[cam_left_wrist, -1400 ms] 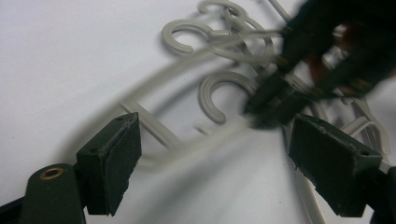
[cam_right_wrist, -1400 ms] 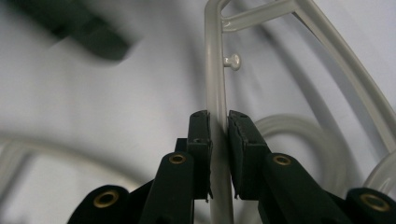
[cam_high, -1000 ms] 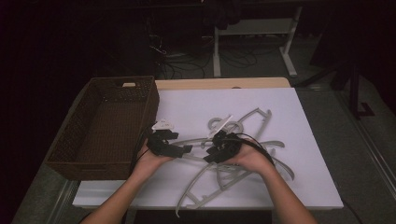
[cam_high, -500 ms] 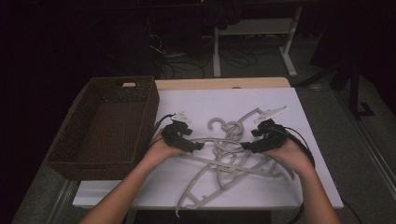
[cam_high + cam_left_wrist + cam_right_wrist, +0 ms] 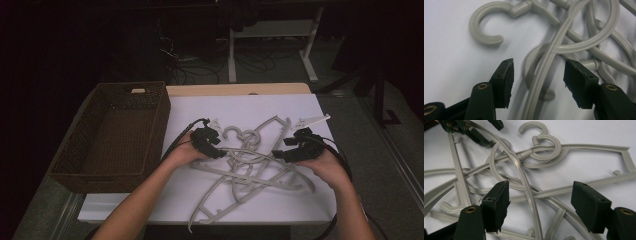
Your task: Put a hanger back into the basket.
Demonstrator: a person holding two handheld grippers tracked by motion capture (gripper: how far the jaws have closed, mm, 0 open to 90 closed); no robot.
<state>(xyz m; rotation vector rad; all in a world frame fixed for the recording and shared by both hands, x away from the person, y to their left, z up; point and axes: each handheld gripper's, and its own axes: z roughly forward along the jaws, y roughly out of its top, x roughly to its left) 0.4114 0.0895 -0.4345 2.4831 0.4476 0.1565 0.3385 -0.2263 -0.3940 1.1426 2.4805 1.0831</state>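
Grey plastic hangers (image 5: 250, 165) lie tangled on the white table (image 5: 320, 200), right of the wicker basket (image 5: 115, 135). Left gripper (image 5: 537, 72) has just been closing — jaws straddle a hanger arm, not yet pinching. Right gripper (image 5: 540, 200) is spread over crossed bars. Next move likely: grip, then pull apart. Which hanger owns which hook is unclear.

Pale grey hangers (image 5: 250, 165), white table (image 5: 320, 200), seemingly brown basket (image 5: 90, 145)
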